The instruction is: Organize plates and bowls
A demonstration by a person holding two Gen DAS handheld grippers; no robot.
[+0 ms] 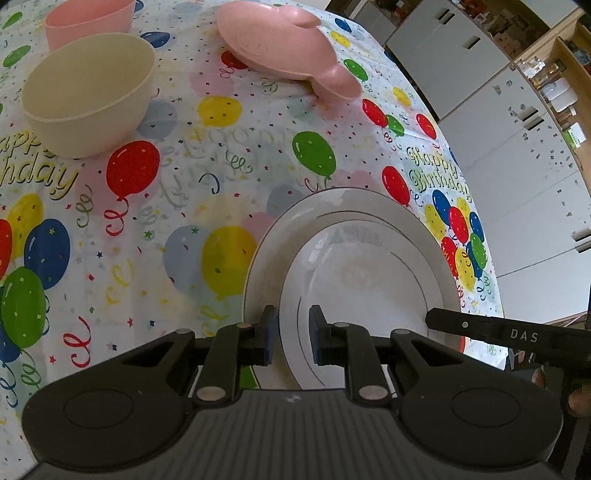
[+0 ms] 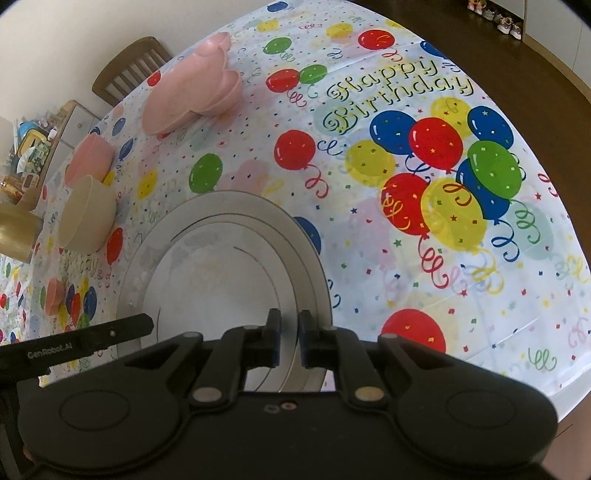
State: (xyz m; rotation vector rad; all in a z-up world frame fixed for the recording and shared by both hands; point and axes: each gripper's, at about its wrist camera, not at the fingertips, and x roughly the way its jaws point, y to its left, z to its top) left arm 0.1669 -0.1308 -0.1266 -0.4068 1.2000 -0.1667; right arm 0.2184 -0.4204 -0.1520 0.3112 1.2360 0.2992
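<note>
While the left gripper points down at the near edge of the table, its blue-padded jaws stand nearly closed across the near rim of a white plate. That rim runs up through the narrow gap between the pads, so the plate looks pinched there. It is a glossy, round plate with a broad rim and thin dark rings, lying at the near right of a balloon-printed tablecloth. Far left sits a cream bowl, upright and deep, with a pink bowl just behind it. Far centre lies a pink dish shaped with lobes at its ends. The right gripper reaches in from the right as a black bar, its tip over the plate's right rim; cabinets stand beyond the table.

From the right wrist view, the right gripper shows jaws closed almost together over the near rim of the plate, which passes between the pads. A finger of the left gripper comes in from the left at the plate's near-left edge. Left of the plate sits the cream bowl, the pink bowl beyond it, and the pink dish farther off. A small pink cup stands at the left edge, and a chair is at the table's far side.
</note>
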